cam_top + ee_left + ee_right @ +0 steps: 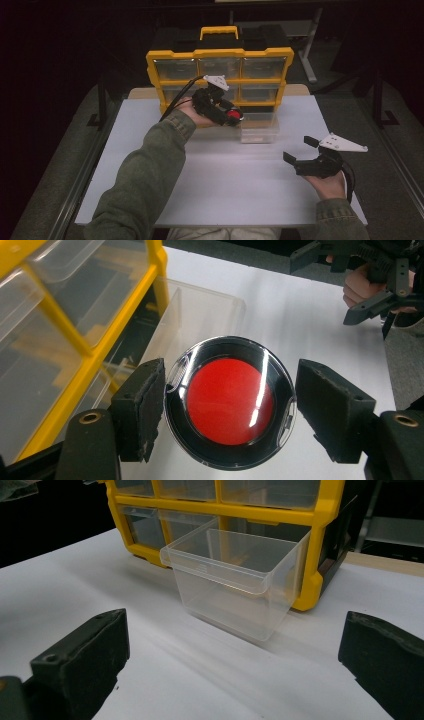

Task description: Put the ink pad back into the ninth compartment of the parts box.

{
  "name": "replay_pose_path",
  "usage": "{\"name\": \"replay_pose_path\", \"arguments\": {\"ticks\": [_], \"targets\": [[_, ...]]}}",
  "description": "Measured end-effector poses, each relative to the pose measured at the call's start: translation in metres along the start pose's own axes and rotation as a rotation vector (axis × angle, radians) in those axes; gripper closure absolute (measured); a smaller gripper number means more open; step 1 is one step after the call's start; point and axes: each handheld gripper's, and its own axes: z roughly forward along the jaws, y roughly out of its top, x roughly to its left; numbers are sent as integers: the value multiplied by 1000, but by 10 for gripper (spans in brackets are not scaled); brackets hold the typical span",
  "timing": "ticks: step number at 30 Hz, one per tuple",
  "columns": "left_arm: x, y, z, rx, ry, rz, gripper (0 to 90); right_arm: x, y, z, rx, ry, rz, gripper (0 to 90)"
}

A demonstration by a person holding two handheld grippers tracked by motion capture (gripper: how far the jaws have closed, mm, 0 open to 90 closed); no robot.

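Room: dark all around, with a white desk (225, 175) under the light.
Right claw (300, 149): nearest to the person, low over the right side of the desk. Its jaws stand wide apart with nothing between them. It points toward the clear drawer.
Left claw (234, 116): farther out, over the middle of the desk. It is clenched on the round case, one pad on each side of it.
Round case (230, 402): a flat round thing with a red middle, a black ring and a clear rim. It is up in the air, off the desk, held with its red face toward the claw's camera.
Clear drawer (235, 582): pulled out of the yellow box and open at the top. It looks empty.
Which way to go: the drawer lies just past the round case and a bit lower. I think the case goes in there, so the left claw needs only a short move forward and down.
Nearer hand: the left claw is much closer to the drawer than the right claw.
Yellow drawer box (220, 75): at the back of the desk, with clear drawers in rows.
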Motion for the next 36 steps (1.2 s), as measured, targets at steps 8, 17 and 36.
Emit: {"name": "replay_pose_path", "arguments": {"ticks": [8,17,36], "targets": [[1,15,17,6,-6,4,297,0,0,-1,-3,8,7,0],[4,26,30,0,-7,8,297,0,-1,-1,-6,12,12,0],[6,44,73,38,-19,42,297,-2,-3,-3,-7,16,19,0]]}}
